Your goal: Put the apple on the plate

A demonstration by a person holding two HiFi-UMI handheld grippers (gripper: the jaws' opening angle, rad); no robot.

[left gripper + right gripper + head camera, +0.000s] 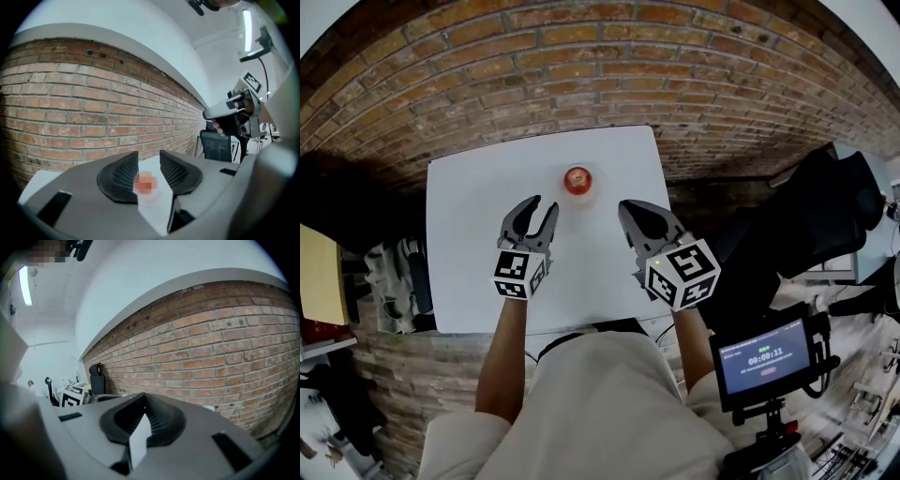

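Apple (577, 179) sits on the plate (594, 191) at the table's (469, 244) far side, so the placing looks done. Left tool (545, 203) hangs short of it, jaws spread and empty. Right tool (625, 208) is pressed together, holding nothing, and both are probably kept clear to avoid nudging the plate.

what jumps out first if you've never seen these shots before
The small red apple stands out, sitting on a pale round plate at the far middle of the white square table, in front of the red brick wall. Nearer the person, the left gripper hangs with fingers apart and empty, the right gripper with fingers together, both short of the apple.
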